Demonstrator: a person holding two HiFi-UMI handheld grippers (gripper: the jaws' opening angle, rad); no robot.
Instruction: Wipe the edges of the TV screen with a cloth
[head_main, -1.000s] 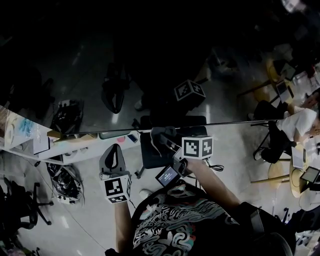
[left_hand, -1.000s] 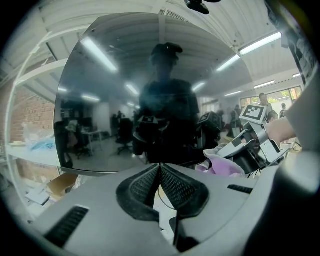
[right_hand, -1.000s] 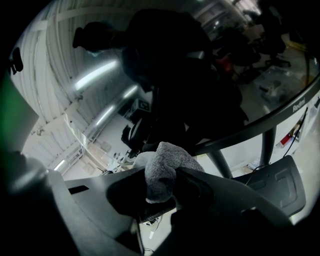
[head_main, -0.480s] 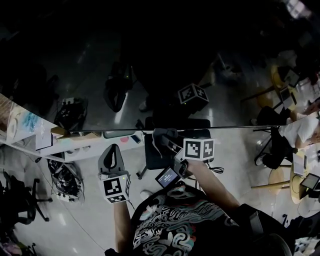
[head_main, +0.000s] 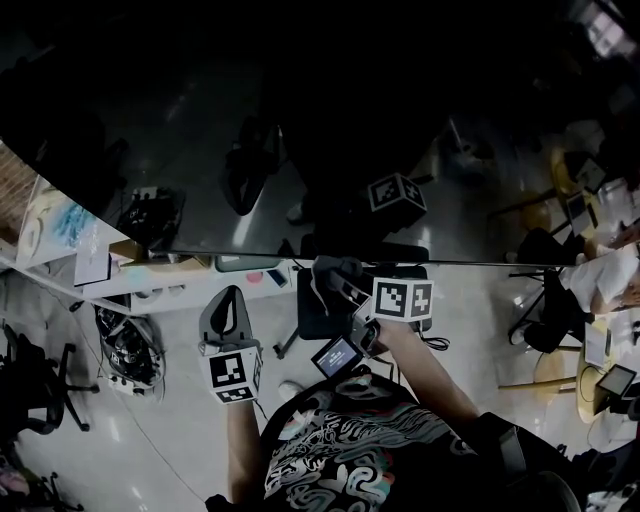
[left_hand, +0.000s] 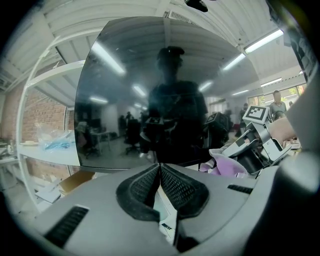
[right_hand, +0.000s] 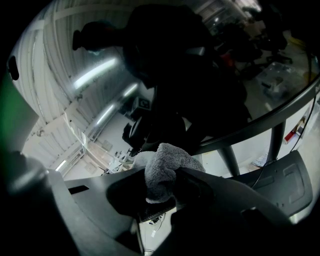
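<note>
The TV screen (head_main: 300, 130) is dark and glossy and fills the upper head view; its lower edge (head_main: 480, 264) runs across the middle. My right gripper (head_main: 328, 276) is shut on a grey cloth (head_main: 336, 268), which is pressed against that lower edge. In the right gripper view the cloth (right_hand: 167, 165) bulges between the jaws, just under the screen's frame (right_hand: 260, 125). My left gripper (head_main: 229, 294) hangs below the edge to the left, shut and holding nothing. In the left gripper view the TV screen (left_hand: 165, 90) stands ahead, with the cloth (left_hand: 225, 165) at the right.
A white shelf (head_main: 70, 265) with papers stands at the left, and a cardboard box (left_hand: 75, 182) lies under it. The TV's dark stand foot (right_hand: 272, 182) sits below the screen. Office chairs (head_main: 40, 390) and small tables with tablets (head_main: 605, 350) stand around.
My right gripper and the cloth have shifted slightly right along the lower edge. The head view has swung a little. The left gripper has barely moved.
</note>
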